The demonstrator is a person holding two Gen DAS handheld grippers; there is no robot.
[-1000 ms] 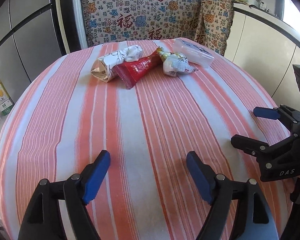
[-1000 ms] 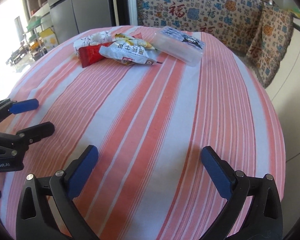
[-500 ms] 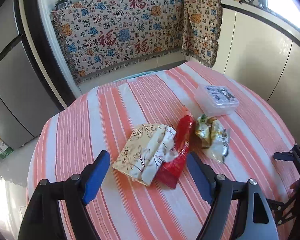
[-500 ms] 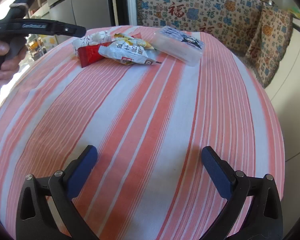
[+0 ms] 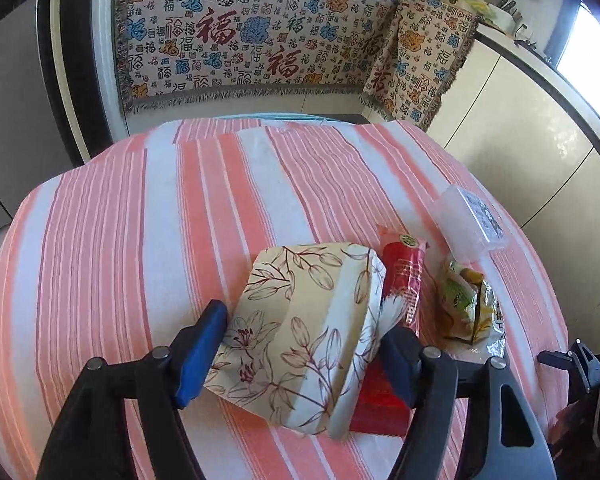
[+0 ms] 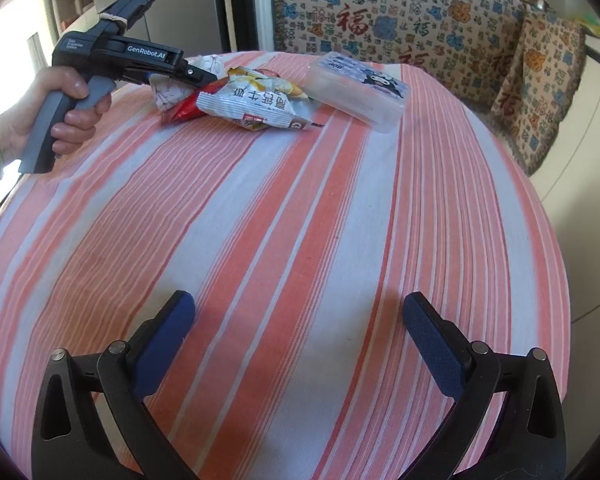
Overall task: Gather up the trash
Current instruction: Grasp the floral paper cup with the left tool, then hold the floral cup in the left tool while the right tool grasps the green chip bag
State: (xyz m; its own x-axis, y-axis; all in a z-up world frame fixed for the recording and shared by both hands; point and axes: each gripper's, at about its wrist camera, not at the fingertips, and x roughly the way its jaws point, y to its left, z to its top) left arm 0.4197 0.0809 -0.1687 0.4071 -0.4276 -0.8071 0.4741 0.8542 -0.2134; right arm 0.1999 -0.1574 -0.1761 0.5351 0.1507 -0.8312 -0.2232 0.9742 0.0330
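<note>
A floral paper bag [image 5: 292,280] lies on the striped round table [image 5: 112,240]. My left gripper [image 5: 304,324] straddles it and its jaws are closing, with the bag between the blue pads [image 5: 200,344]. A red wrapper [image 5: 404,276] lies partly under the bag's right side. Beside it are a crumpled snack bag [image 5: 468,308] and a clear plastic box [image 5: 468,224]. The right wrist view shows the left gripper [image 6: 196,76] over the same pile: the red wrapper [image 6: 184,110], the snack bag [image 6: 252,104], the box [image 6: 356,88]. My right gripper [image 6: 300,320] is open above bare cloth, far from the pile.
A person's hand [image 6: 64,112] holds the left gripper's handle. A patterned cloth [image 5: 260,32] hangs behind the table, with cream cabinets [image 5: 520,140] to the right and a grey fridge [image 5: 12,80] to the left. The table's rim [image 6: 548,240] curves away close to the right.
The left gripper has travelled across the table to the pile and now straddles the floral bag, its jaws a little narrower. The right gripper has stayed where it was.
</note>
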